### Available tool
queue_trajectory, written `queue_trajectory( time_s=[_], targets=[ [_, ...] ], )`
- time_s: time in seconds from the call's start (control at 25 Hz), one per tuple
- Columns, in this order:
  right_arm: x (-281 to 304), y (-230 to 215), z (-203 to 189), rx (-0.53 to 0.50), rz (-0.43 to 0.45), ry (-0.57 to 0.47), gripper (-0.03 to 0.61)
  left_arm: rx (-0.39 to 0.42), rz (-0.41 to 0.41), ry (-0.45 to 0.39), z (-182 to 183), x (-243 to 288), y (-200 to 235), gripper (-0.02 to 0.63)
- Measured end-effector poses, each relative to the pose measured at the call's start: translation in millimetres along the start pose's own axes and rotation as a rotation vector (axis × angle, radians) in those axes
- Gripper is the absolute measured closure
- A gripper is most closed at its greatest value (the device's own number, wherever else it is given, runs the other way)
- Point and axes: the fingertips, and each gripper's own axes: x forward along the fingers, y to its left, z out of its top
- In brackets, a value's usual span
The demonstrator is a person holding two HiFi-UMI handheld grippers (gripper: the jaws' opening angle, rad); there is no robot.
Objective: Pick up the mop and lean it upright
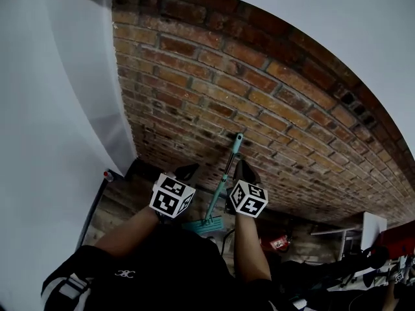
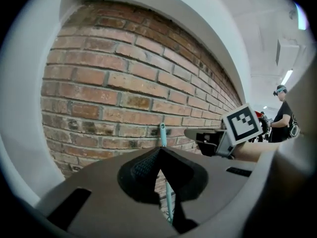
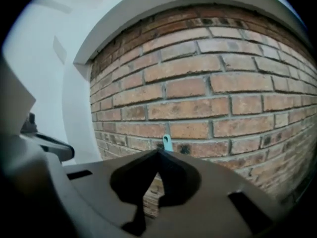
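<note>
Head view showed the mop (image 1: 224,180) propped upright against the wall (image 1: 259,89), apparently needing no support, so left claw (image 1: 188,171) and right claw (image 1: 245,169) flanked it closed, empty.

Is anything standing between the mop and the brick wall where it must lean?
Nothing visible does. The mop already stands upright, and the top of its handle appears to rest against the brick wall. The left gripper and the right gripper are shut and empty, one on each side of the handle.
</note>
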Motion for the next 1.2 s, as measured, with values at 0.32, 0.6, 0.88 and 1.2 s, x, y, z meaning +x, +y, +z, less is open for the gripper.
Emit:
queue_trajectory(
  time_s=[0.32,0.6,0.88,1.2],
  targets=[
    [-114.3,-5.7,46.9,-0.072,-0.064,-0.128,0.565,0.020,-0.108,-0.007,7.4,16.0,-42.1,0.621],
    [-157.7,-10.5,14.2,-0.068,-0.111,-0.085,0.564,0.037,-0.165,0.015,0.4,22.8,-67.4,0.621],
    [-169.2,-17.6,10.7,-0.049,-0.124,-0.094,0.565,0.044,-0.184,0.037,-9.1,21.5,-82.6,0.621],
    [-176.9,-29.0,3.7,-0.034,-0.128,-0.088,0.565,0.036,-0.166,0.048,-18.8,13.3,-86.6,0.621]
  ],
)
